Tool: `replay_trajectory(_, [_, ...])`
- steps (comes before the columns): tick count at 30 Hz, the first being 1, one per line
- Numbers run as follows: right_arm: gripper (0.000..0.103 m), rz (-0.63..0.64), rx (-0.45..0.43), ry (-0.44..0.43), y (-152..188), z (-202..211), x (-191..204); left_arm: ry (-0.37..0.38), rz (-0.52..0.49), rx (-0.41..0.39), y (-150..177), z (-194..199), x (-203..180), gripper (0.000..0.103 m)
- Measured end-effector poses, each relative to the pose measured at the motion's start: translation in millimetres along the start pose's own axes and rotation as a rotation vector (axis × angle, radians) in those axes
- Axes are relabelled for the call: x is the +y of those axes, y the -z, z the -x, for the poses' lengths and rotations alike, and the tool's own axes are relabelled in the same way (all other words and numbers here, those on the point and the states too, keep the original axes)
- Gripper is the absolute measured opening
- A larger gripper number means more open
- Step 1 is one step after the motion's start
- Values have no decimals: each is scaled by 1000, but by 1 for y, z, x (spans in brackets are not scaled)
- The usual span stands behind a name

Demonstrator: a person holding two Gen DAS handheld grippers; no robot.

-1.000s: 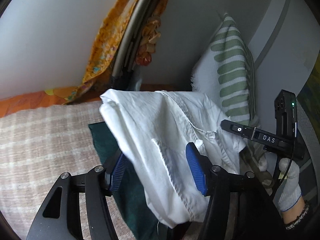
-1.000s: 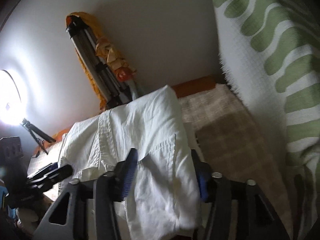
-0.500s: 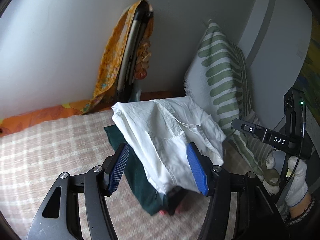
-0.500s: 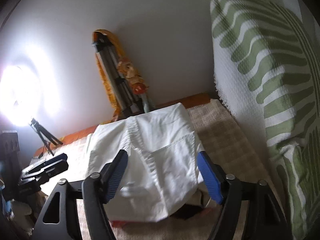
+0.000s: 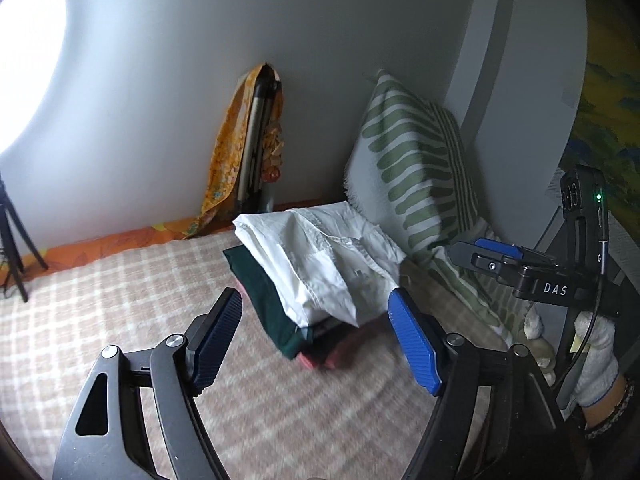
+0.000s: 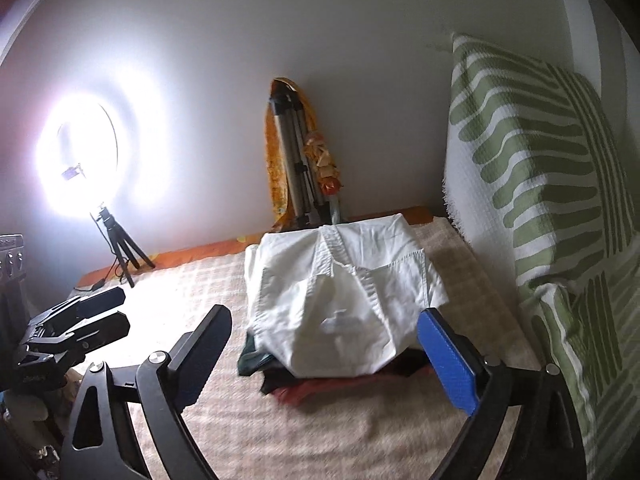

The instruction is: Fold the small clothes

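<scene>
**White garment lies on the stack, both claws wide**

The left gripper (image 5: 316,332) has just been opening and holds nothing. The folded white garment (image 6: 344,292) tops a dark green garment (image 5: 264,292) on the checked blanket (image 5: 100,300). The right gripper (image 6: 324,344) has likewise just been opening, empty.

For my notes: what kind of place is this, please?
Probably a bedroom: a checked blanket covers a bed-like surface, a green-striped pillow leans on the wall, and folded clothes are stacked there.
</scene>
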State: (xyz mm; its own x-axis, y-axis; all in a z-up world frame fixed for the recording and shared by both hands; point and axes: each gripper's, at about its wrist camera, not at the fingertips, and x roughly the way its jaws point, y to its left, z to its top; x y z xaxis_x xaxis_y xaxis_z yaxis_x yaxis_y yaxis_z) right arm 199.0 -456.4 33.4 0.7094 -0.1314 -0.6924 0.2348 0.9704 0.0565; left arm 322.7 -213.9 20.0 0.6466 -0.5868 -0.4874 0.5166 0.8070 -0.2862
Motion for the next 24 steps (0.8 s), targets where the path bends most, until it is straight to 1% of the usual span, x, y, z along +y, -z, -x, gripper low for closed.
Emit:
replay_trajectory(2, [99,8,-10,10,7,11,10,-7,-9,-16,6,14,-1,81])
replay_trajectory(6, [103,25,-20,24,28,31,32,-25,-22,-36,20,40,-3,81])
replay_trajectory(11, [103,22,-21,23,57,48,53,-45,-22,-42,37,67,-1,82])
replay_trajectory(17, [103,6,-38,44,81,66,67,-58,-84,-67,62,92,-12,83])
replay_trajectory(24, [103,10,-61,77,103,80,79,-73,-148,-74,85,109,-25,84])
